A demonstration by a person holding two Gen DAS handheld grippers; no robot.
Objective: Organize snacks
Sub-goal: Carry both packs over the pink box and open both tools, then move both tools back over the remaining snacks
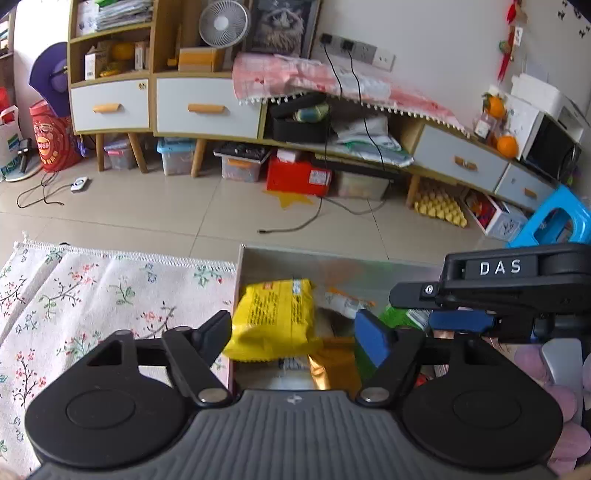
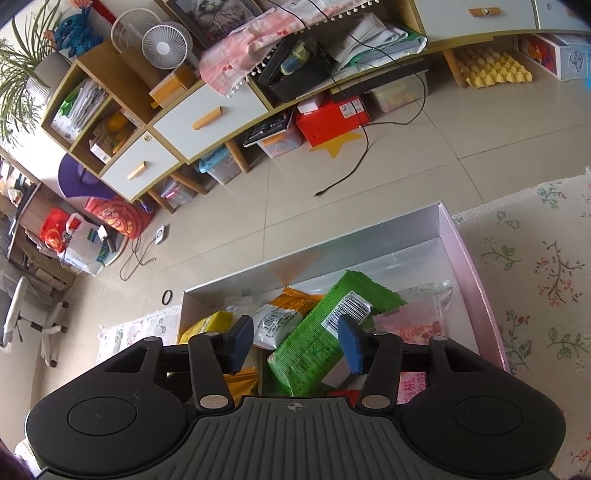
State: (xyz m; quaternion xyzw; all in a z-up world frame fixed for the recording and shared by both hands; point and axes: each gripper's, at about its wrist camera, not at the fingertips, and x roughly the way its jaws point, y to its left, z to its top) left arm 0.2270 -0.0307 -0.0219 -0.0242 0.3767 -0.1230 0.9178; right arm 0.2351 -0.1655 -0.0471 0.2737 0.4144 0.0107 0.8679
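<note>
While both grippers hang over the open box, things stand thus:

Box: a silver-lined cardboard box (image 2: 417, 240) with a pink outer wall sits on the tabletop, on a floral cloth (image 1: 92, 295), its far wall toward the tiled floor (image 1: 184, 214).

Left gripper: the left gripper (image 1: 295, 336) hovers over the box's left end, jaws spread wide and released, nothing between them; one blue pad (image 1: 371, 338) shows on the right finger.

Yellow packet: a yellow snack packet (image 1: 277, 321) lies in the box against its left wall, seen between the left jaws but not touched by them.

Right gripper: the right gripper (image 2: 295, 343) is above the middle of the box, jaws parted and gripping nothing. In the left wrist view its body, marked DAS, reaches in from the right.

Green packet: a green snack packet (image 2: 325, 332) with a barcode label lies tilted on top of the other snacks, below and between the right jaws; whether a pad touches it I cannot tell.

Other snacks: a white packet (image 2: 275, 325) lies just left of the green one, an orange packet (image 2: 299, 295) behind it, a pink packet (image 2: 413, 325) to its right, a gold packet (image 1: 332, 365) beside the yellow one.

Background: a low cabinet (image 1: 207, 107) with white drawers stands along the wall, with a small white fan (image 1: 223, 24) on top.
</note>
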